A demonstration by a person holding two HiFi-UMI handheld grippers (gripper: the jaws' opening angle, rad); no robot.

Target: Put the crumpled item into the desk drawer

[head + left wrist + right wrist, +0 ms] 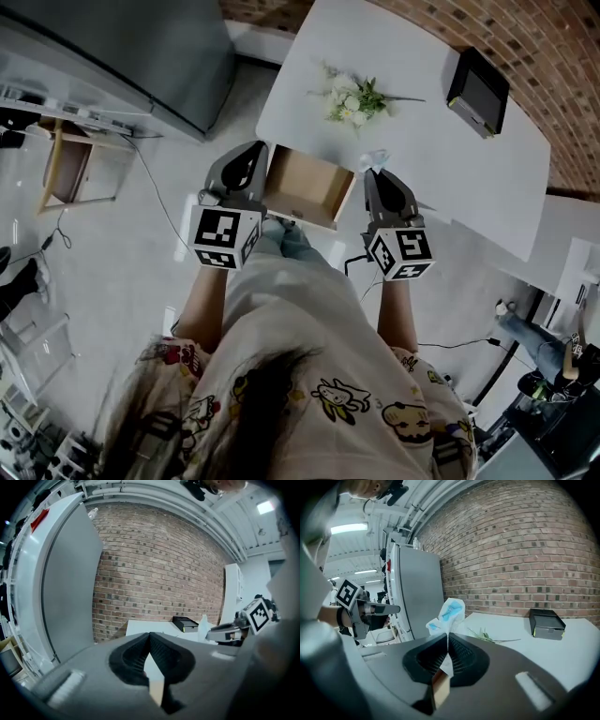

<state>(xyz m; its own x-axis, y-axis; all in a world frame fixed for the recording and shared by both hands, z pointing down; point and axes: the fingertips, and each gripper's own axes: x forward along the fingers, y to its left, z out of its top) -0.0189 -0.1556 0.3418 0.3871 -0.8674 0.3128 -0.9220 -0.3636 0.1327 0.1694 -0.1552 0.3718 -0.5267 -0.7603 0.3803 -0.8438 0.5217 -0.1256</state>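
The desk drawer [302, 184] stands pulled out from the white table [441, 159], its wooden inside bare. My right gripper [377, 173] hovers at the drawer's right corner, shut on the crumpled item [375, 157], a white and blue wad. In the right gripper view the crumpled item [448, 612] sticks up from the tips of the right gripper [448, 637]. My left gripper [246, 164] is beside the drawer's left wall. In its own view the left gripper [150, 637] has its jaws closed together with nothing between them.
A sprig of white flowers [354, 98] lies on the table behind the drawer. A black box [478, 91] sits at the table's far right. A grey cabinet [141, 56] stands to the left, and a brick wall [525, 550] runs behind the table.
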